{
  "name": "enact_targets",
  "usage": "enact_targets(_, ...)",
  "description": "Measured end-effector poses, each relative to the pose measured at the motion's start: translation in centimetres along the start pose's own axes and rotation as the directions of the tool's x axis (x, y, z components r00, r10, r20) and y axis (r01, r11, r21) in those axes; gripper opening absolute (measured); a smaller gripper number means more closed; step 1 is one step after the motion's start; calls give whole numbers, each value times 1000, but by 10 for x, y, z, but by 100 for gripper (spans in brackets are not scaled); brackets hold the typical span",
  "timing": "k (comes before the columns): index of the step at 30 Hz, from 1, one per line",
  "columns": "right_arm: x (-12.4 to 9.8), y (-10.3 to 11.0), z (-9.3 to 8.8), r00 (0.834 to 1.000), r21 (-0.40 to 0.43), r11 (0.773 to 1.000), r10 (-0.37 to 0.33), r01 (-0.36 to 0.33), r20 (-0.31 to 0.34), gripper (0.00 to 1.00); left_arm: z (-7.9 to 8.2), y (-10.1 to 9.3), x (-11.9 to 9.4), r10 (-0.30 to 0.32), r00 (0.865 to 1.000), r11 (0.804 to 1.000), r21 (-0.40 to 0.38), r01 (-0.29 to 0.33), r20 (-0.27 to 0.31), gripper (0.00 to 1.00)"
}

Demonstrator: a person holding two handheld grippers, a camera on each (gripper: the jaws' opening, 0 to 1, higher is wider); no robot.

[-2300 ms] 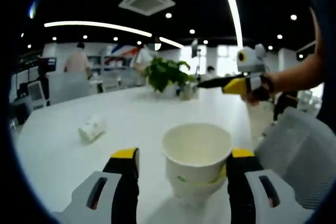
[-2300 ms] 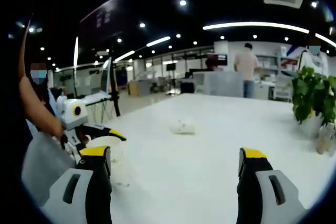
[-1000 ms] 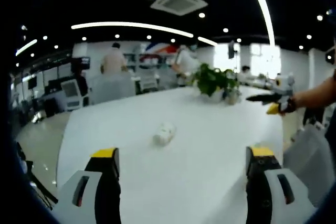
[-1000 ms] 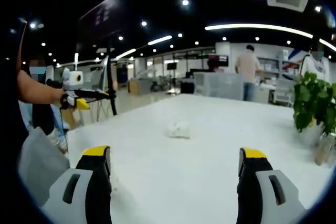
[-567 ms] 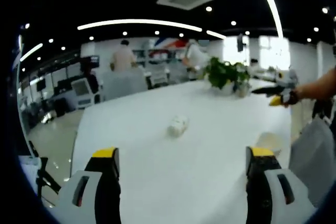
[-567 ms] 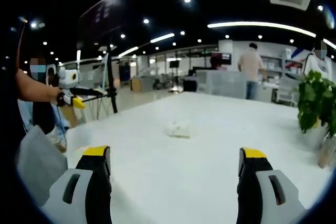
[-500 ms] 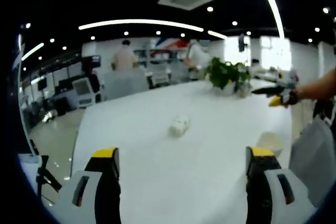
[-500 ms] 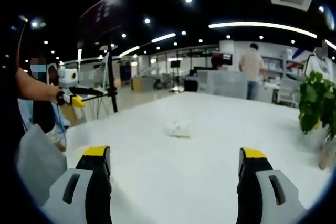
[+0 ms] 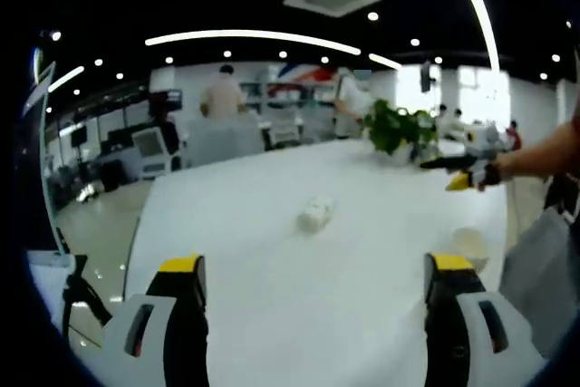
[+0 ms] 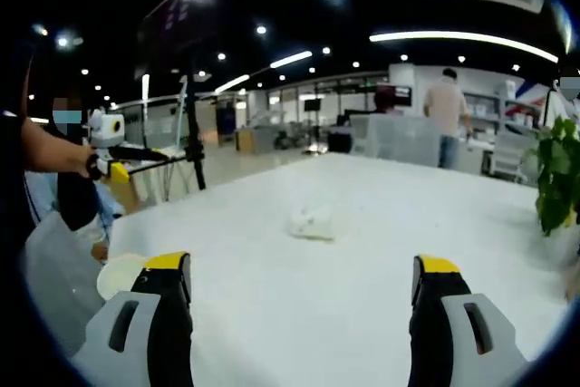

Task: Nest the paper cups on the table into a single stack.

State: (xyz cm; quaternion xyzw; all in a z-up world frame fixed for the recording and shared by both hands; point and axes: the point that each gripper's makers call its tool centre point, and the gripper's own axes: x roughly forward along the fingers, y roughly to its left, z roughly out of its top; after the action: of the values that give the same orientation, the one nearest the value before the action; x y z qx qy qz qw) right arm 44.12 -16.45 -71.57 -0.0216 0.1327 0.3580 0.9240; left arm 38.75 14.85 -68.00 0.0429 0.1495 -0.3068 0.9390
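White table [image 9: 272,251] spans both views; paper cup stack [image 9: 470,246] sits at its near edge, w/ a cup-like thing [image 9: 315,213] mid-table; left gripper [image 9: 313,328] & right gripper [image 10: 304,319] released, empty; cups likely light, crushable: pinch rim gently

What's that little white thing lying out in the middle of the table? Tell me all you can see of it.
The small white object lies on its side on the white table, well beyond both grippers' open jaws. It looks like paper, stubby and roughly cup-shaped, perhaps cups lying tipped over, though it is too blurred to be sure. Only the table touches it. The right gripper view shows it too.
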Motion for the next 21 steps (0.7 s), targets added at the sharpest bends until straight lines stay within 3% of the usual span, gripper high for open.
enact_targets(21,70,-22,19,1000,-32,999,23,-24,-16,99,-21,-6,8,-31,999,999,-19,30,-30,99)
